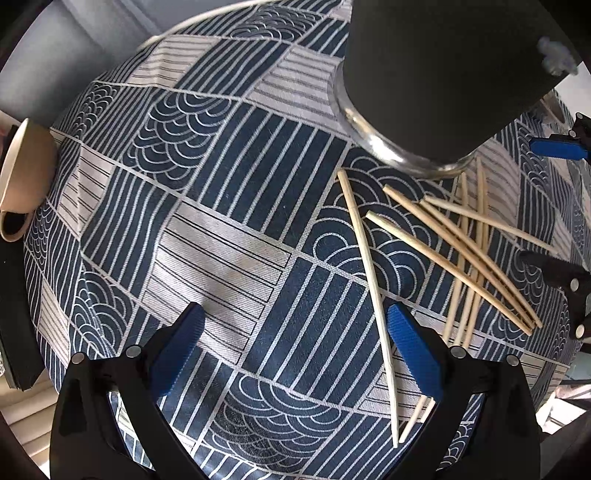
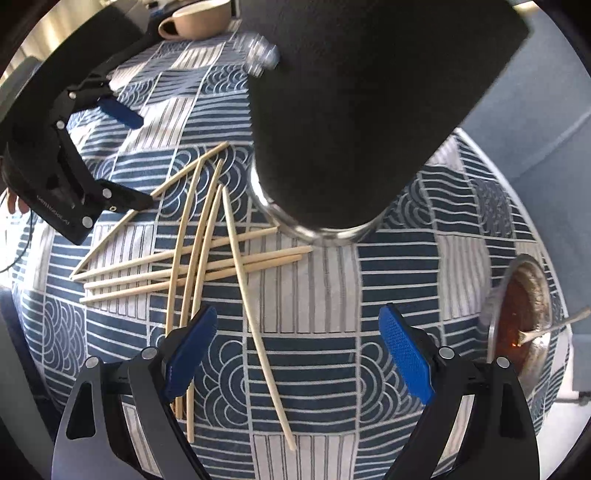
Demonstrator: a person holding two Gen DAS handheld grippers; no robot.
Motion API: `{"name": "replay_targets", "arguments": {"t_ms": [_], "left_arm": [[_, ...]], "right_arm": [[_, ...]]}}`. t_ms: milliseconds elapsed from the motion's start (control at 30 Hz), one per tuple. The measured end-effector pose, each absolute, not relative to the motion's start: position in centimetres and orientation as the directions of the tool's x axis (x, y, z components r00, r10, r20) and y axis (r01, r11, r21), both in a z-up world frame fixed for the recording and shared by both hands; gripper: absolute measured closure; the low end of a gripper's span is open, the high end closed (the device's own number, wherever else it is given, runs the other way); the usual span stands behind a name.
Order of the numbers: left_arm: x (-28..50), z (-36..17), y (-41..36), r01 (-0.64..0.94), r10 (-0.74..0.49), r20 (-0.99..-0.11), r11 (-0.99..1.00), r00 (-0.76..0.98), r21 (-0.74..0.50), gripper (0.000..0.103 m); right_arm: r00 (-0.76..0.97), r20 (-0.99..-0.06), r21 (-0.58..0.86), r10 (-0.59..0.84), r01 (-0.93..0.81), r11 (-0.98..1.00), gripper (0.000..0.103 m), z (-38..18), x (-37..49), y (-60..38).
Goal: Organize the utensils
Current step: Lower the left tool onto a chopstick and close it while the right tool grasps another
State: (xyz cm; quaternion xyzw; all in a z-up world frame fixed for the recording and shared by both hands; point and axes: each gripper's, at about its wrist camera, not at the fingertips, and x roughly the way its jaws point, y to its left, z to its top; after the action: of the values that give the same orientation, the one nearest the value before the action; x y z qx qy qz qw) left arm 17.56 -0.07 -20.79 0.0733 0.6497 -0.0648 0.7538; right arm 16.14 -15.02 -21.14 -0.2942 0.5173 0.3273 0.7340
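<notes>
Pointing downward | left tongs (image 1: pixel 295 354) released | right tongs (image 2: pixel 297 350) released | chopsticks (image 2: pixel 192 266) untouched

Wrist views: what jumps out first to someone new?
The chopsticks, a crisscrossed pile loose on the blue patterned cloth, left of centre. Behind them looms a tall black holder with a shiny metal base. Both grippers, right and left, hang open over the cloth; a cup sits at the far edge.
</notes>
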Motion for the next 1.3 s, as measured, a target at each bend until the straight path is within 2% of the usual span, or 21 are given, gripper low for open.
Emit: {"name": "replay_targets", "arguments": {"t_ms": [200,367,567,667,767,833,867,900,933,1000,1033,1100,1133,1200,1300], "left_arm": [[18.5,-20.9,-0.5,0.196,-0.018,-0.989,0.981,0.148,0.011,0.004],[18.6,-21.2,0.1,0.2,-0.028,-0.982,0.98,0.186,0.01,0.004],[17.1,-21.2,0.3,0.186,-0.032,-0.974,0.983,0.223,0.01,0.004],[16.2,-21.1,0.5,0.148,-0.026,-0.966,0.989,0.256,0.012,0.004],[15.4,-21.2,0.8,0.137,-0.024,-0.965,0.991,0.261,0.012,0.006],[15.0,-20.8,0.6,0.166,-0.036,-0.963,0.986,0.266,0.009,0.014],[14.7,-20.6,0.5,0.182,-0.04,-0.962,0.983,0.269,0.01,0.023],[14.4,-20.5,0.5,0.196,-0.045,-0.961,0.981,0.272,0.009,0.032],[14.0,-20.3,0.6,0.204,-0.05,-0.961,0.979,0.273,0.007,0.036],[13.5,-20.0,1.1,0.189,-0.054,-0.96,0.982,0.273,-0.001,0.054],[13.2,-19.9,1.7,0.175,-0.054,-0.96,0.985,0.274,-0.005,0.058],[12.8,-19.8,2.9,0.146,-0.053,-0.962,0.989,0.268,-0.013,0.084],[12.7,-19.8,3.7,0.126,-0.062,-0.966,0.992,0.25,-0.031,0.091],[12.4,-19.8,5.2,0.088,-0.108,-0.968,0.992,0.228,-0.09,0.098],[11.9,-20.0,7.2,0.029,-0.172,-0.965,0.985,0.199,-0.17,0.098]], "right_arm": [[0.238,-0.959,-0.093,0.157,-0.783,0.614,0.018,-22.7,16.4,-14.2],[0.194,-0.962,-0.005,0.192,-0.716,0.698,0.017,-23.4,17.7,-14.6],[0.243,-0.948,-0.007,0.203,-0.657,0.754,0.02,-23.5,17.1,-15.0],[0.253,-0.945,-0.006,0.205,-0.645,0.764,0.029,-23.3,16.1,-15.3],[0.244,-0.951,-0.004,0.188,-0.62,0.785,0.052,-22.9,15.3,-15.6],[0.244,-0.953,0.0,0.178,-0.588,0.809,0.085,-22.4,15.3,-16.0],[0.243,-0.955,0.002,0.172,-0.572,0.82,0.089,-22.4,15.3,-16.3],[0.245,-0.955,-0.001,0.165,-0.563,0.827,0.091,-22.4,15.4,-16.5],[0.246,-0.956,-0.005,0.158,-0.556,0.831,0.092,-22.4,15.3,-16.6],[0.241,-0.96,-0.009,0.144,-0.541,0.841,0.092,-22.2,15.0,-17.2],[0.231,-0.963,-0.004,0.141,-0.532,0.847,0.093,-22.2,14.9,-17.2],[0.191,-0.967,0.046,0.167,-0.514,0.857,0.094,-22.1,14.8,-17.6],[0.167,-0.968,0.081,0.189,-0.503,0.861,0.096,-22.2,14.4,-17.9],[0.119,-0.961,0.168,0.252,-0.472,0.866,0.098,-22.2,14.0,-18.9],[0.099,-0.947,0.239,0.304,-0.415,0.878,0.098,-22.2,13.2,-20.4]]}}
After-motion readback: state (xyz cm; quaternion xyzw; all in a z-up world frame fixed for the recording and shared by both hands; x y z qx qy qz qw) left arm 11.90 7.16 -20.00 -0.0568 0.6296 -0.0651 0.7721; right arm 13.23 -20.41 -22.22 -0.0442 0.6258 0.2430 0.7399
